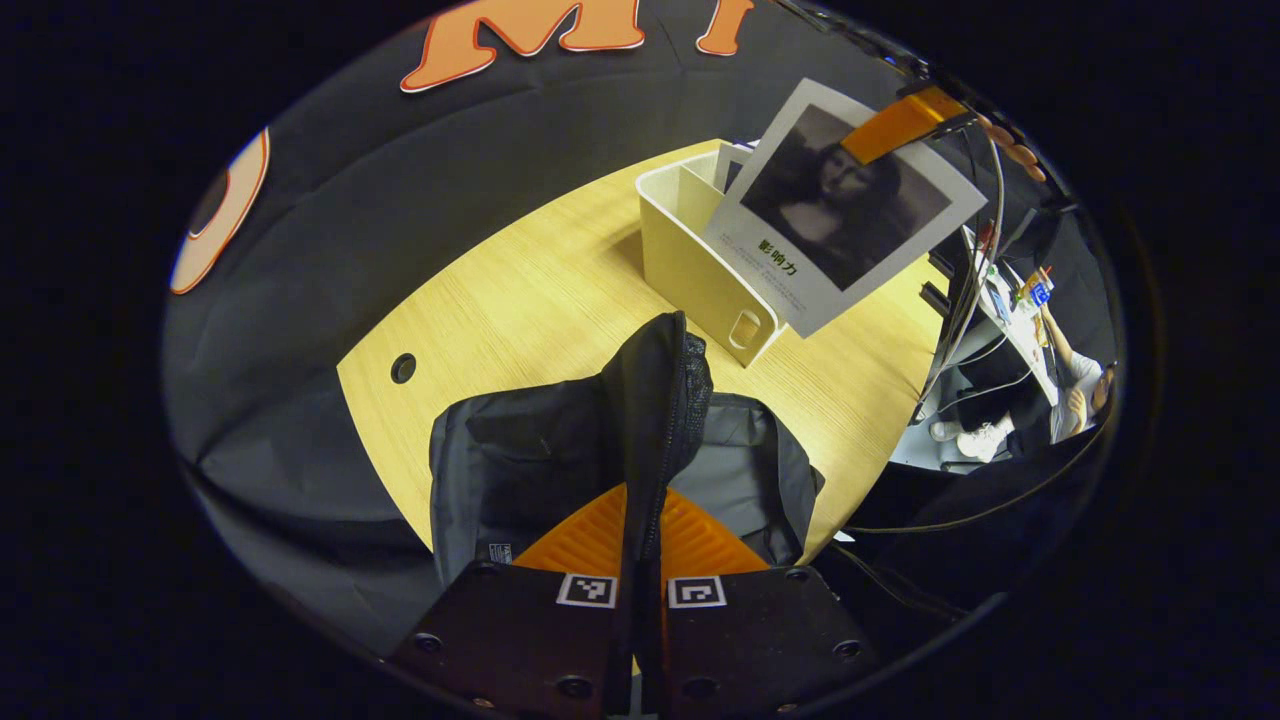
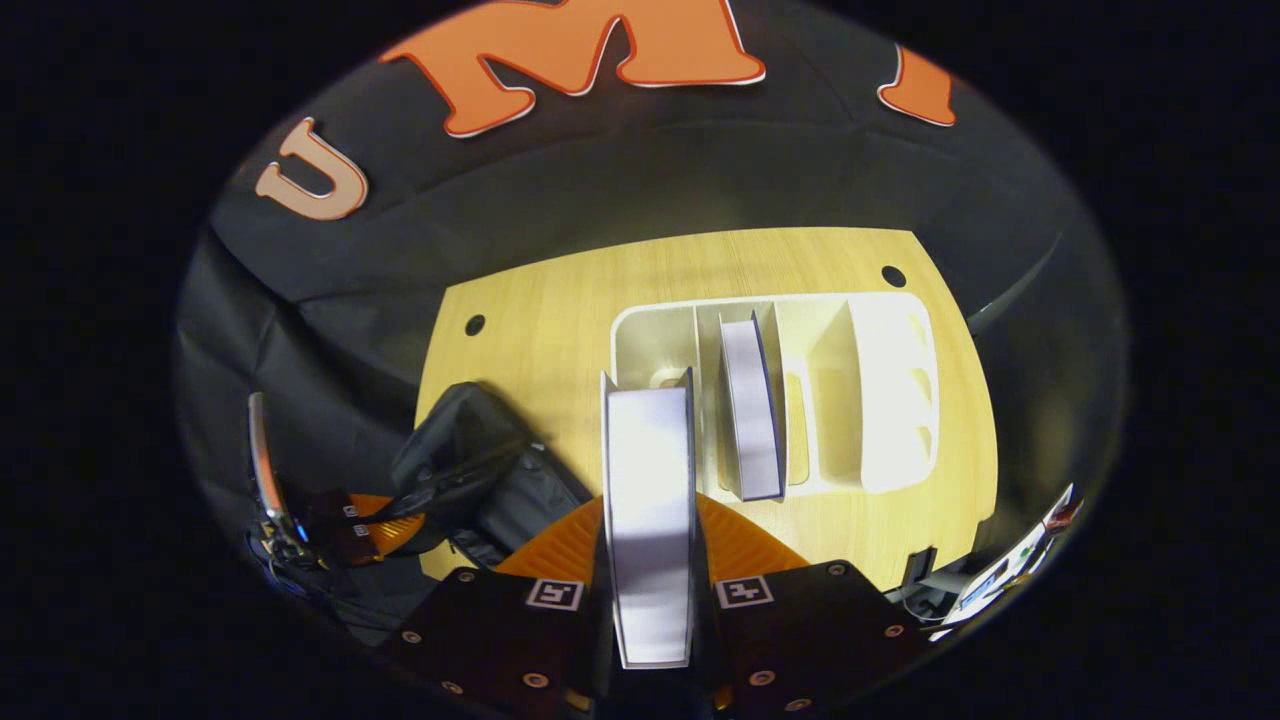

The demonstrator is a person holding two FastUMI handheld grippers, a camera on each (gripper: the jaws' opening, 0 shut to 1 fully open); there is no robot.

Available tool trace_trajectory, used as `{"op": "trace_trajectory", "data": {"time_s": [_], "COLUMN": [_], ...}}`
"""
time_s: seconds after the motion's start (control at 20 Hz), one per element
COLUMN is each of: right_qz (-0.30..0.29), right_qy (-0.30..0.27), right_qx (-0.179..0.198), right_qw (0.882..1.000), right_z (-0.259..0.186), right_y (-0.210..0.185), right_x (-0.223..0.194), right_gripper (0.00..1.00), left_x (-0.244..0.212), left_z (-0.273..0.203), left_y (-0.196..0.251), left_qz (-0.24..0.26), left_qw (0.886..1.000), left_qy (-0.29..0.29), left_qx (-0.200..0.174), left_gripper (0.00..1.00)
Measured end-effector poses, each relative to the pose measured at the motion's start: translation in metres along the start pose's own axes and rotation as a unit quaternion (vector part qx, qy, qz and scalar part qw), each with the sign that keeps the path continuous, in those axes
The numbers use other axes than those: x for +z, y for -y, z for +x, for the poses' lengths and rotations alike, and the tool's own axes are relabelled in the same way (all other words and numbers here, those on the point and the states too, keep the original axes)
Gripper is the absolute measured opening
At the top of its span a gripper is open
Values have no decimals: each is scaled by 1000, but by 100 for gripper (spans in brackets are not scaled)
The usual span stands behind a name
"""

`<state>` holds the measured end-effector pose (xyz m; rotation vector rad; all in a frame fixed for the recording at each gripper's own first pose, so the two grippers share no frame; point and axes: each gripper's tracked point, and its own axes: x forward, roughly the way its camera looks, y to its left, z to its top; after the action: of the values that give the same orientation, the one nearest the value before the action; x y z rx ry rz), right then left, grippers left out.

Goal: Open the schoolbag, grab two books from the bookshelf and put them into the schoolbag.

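Note:
My left gripper (image 1: 640, 565) is shut on a raised edge of the dark schoolbag (image 1: 520, 460), holding its zippered flap upright on the wooden table. My right gripper (image 2: 648, 560) is shut on a white book (image 2: 648, 520), seen edge-on, lifted above the near side of the white bookshelf (image 2: 890, 400). A second book (image 2: 750, 420) stands in a middle slot. In the left gripper view the held book (image 1: 850, 210) shows a portrait cover, hanging over the bookshelf (image 1: 690, 260) from the right gripper (image 1: 900, 125). The bag (image 2: 480, 470) and the left gripper (image 2: 350, 530) show at left in the right gripper view.
The table (image 1: 520, 300) has round cable holes (image 1: 403, 368) and ends close behind the bag. Cables (image 1: 960, 300) hang at the right, beside a cluttered desk and a person's arm (image 1: 1065, 350). Black cloth walls surround the table.

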<state>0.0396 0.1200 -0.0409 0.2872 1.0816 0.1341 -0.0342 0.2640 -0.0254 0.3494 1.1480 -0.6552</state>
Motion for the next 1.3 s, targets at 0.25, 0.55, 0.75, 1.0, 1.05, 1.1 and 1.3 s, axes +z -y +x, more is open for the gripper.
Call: {"op": "trace_trajectory", "data": {"time_s": [0.25,0.55,0.75,1.0,1.05,1.1,1.3], "right_qz": [12,44,82,135,142,153,191], "right_qy": [27,44,44,43,41,41,33], "right_qx": [35,99,133,182,193,201,241], "right_qw": [999,993,987,973,970,967,951], "right_z": [-31,-43,-33,-16,-13,-9,15], "right_y": [-1,-8,-11,-21,-26,-30,-53], "right_x": [-11,-42,-64,-97,-102,-107,-126], "right_gripper": [34,33,32,31,31,31,31], "left_x": [2,7,12,15,15,16,16], "left_z": [1,1,1,2,2,2,0], "left_y": [0,2,3,3,2,2,2], "left_qz": [-5,-27,-45,-60,-63,-67,-85], "left_qw": [1000,1000,998,997,997,997,995], "left_qy": [5,15,33,45,46,48,54], "left_qx": [3,7,11,9,11,12,2], "left_gripper": [5,5,5,5,5,5,5]}}
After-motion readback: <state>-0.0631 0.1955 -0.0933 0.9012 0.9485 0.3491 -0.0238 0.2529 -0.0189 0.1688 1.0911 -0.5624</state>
